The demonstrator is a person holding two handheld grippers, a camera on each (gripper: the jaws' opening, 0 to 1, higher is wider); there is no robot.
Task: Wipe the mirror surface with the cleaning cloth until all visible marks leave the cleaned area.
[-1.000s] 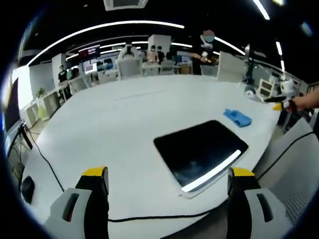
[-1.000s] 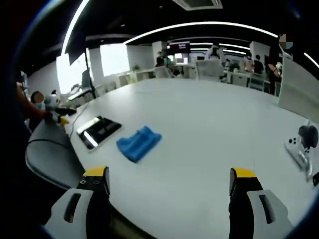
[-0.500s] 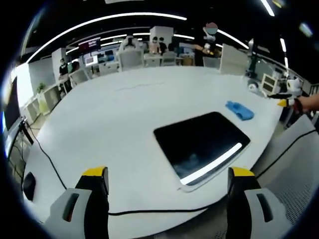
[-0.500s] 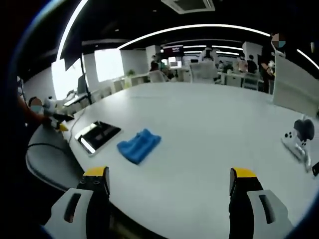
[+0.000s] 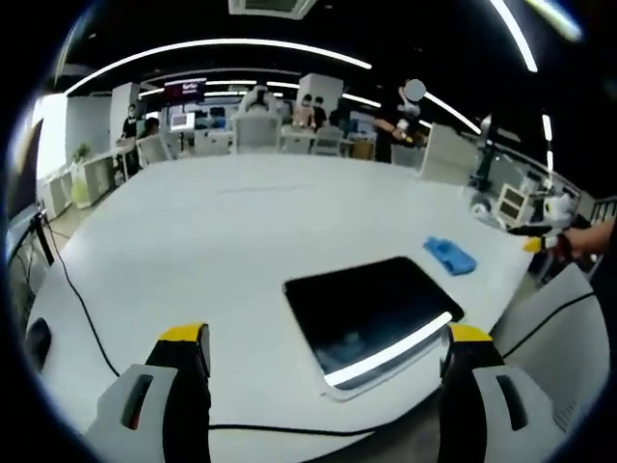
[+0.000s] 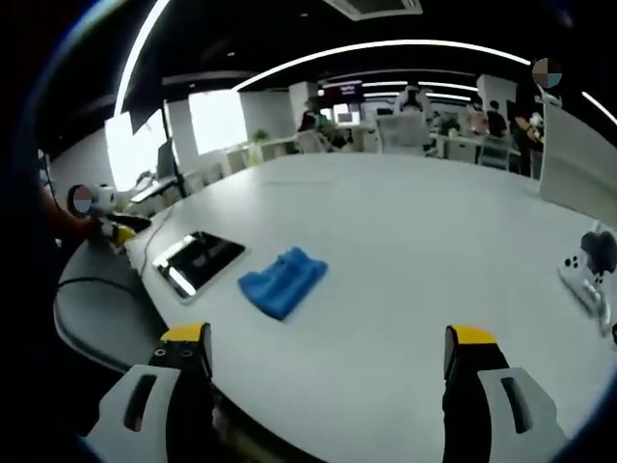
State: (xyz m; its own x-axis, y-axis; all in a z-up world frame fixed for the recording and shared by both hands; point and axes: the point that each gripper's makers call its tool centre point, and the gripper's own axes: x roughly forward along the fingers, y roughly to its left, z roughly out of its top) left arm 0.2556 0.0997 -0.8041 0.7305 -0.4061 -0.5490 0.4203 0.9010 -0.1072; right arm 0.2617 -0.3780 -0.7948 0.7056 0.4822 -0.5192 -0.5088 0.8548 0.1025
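1. The mirror (image 5: pixel 371 311) lies flat near the table's (image 5: pixel 193 241) near edge, its glass reflecting a bright ceiling strip.
2. The blue cleaning cloth (image 6: pixel 283 281) rests crumpled on the table just beyond the mirror, apart from it.
3. The left gripper (image 5: pixel 323 400) hovers before the table edge, jaws apart, empty.
4. The right gripper (image 6: pixel 326 395) hovers likewise, jaws spread, holding nothing.
5. A black cable (image 5: pixel 67 289) trails across the table's left side.

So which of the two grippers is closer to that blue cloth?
Right. The blue cloth lies just ahead of the right gripper; from the left gripper it sits beyond the mirror.
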